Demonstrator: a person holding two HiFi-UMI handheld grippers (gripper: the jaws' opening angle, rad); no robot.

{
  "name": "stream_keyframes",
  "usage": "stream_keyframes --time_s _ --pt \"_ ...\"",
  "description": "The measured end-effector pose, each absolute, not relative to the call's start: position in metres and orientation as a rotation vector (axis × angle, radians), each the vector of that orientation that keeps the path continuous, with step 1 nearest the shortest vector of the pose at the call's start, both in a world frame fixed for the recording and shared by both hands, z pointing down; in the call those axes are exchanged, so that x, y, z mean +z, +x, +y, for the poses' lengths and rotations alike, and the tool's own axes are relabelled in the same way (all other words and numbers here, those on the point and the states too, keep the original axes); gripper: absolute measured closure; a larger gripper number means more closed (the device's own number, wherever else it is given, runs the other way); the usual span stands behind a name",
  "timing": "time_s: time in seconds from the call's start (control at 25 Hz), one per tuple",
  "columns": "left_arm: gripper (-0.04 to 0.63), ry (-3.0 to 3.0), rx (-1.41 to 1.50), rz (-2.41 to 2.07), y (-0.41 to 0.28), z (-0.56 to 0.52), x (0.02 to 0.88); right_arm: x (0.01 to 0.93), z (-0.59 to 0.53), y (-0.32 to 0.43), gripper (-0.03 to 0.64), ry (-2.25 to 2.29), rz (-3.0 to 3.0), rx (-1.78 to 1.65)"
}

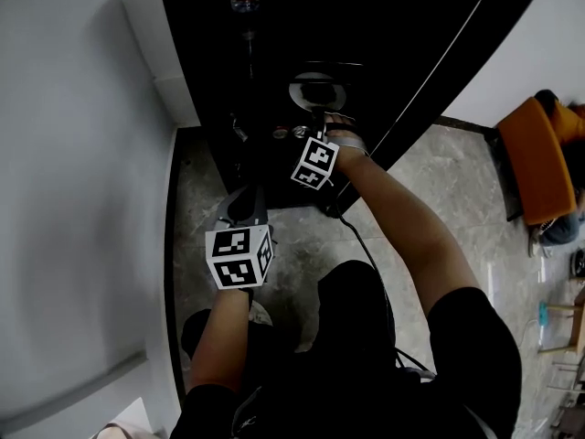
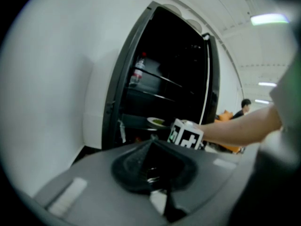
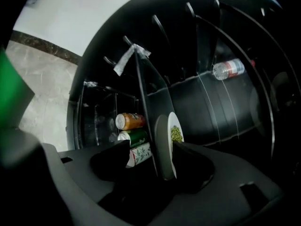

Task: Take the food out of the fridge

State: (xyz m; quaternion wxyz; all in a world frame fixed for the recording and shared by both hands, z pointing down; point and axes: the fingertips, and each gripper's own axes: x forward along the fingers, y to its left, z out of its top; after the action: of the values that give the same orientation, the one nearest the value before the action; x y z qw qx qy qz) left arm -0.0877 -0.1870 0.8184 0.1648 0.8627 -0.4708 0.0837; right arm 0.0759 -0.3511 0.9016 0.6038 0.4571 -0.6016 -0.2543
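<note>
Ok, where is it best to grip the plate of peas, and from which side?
By its near rim, from the open front of the fridge. The plate lies flat, thin edge toward the right gripper, with the peas further in, clear of that rim.

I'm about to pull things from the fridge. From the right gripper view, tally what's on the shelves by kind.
Cans: 3 (orange can, green can, white patterned can)
Plates: 1 (plate with green food on it)
Bottles: 1 (bottle, lying on a shelf)
Total: 5
</note>
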Motion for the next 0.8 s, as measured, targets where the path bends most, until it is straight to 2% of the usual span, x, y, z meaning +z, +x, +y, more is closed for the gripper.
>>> stream_keyframes --time_s 0.6,0.64,0.72,0.8 --pt "0.594 2.409 0.175 -1.344 -0.091 -0.193 0.814 0.880 -0.306 0.065 0.356 1.136 -1.429 -0.679" --pt "0.594 2.410 0.177 -1.344 -0.091 -0.192 0.814 0.876 -0.310 0.067 0.380 1.167 -1.419 -0.681" --pt "0.594 2.413 0.184 -1.342 -0.090 -0.190 0.815 0.867 -0.316 0.073 0.500 1.215 -1.389 -0.694" --pt "0.594 2.412 0.190 -1.341 -0.091 -0.188 0.816 0.867 -0.321 0.079 0.533 1.216 -1.350 -0.715"
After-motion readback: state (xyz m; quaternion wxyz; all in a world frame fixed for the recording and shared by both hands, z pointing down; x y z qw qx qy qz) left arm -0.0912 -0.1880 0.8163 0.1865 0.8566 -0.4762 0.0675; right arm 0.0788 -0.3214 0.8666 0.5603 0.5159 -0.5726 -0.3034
